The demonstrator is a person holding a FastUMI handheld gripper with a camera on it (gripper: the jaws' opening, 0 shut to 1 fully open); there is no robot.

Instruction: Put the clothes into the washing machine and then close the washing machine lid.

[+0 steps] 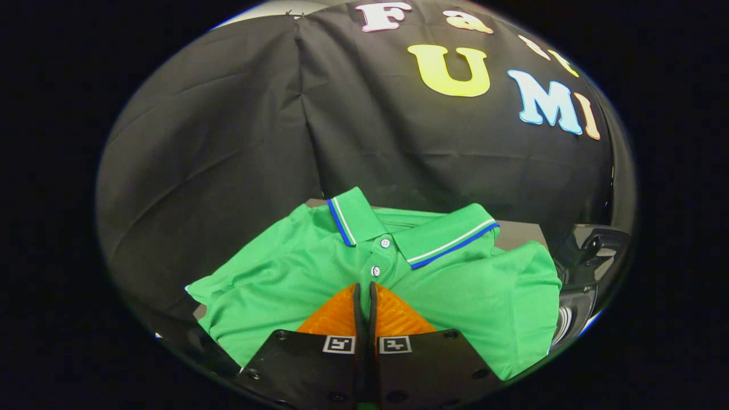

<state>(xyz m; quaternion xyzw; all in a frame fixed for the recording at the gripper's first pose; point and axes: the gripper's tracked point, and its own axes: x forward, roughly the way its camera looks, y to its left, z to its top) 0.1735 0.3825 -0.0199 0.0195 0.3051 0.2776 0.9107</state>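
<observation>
A black cloth wall (273, 131) hangs behind everything, creased in long folds, with a vertical seam or fold running down from its upper edge. Below it a strip of flat grey-brown surface (515, 233) shows behind the garment, just to the side of the collar. Off to one side, past the sleeve, sits a dark, glossy object (586, 273) with pale ribbed lines on it (what it is cannot be told from this view).

The green polo shirt (273, 273) lies spread on that surface, front side up, directly ahead of the fingers and reaching under them. Its collar (438, 233), edged with white and blue stripes, sits at the far end toward the cloth wall, so the shirt's long axis runs away from the gripper, neck farthest and body nearest. The placket with its two white buttons (385, 243) runs almost straight along that axis, lined up with the fingers. One sleeve spreads out to each side; the fabric is loosely rumpled, with soft folds across the chest.

The gripper (365, 293) has its two fingers (336, 319) brought together, the tips touching or nearly so, right at the lower end of the placket. Whether any cloth is pinched between them cannot be told, since the tips hide the spot.
</observation>
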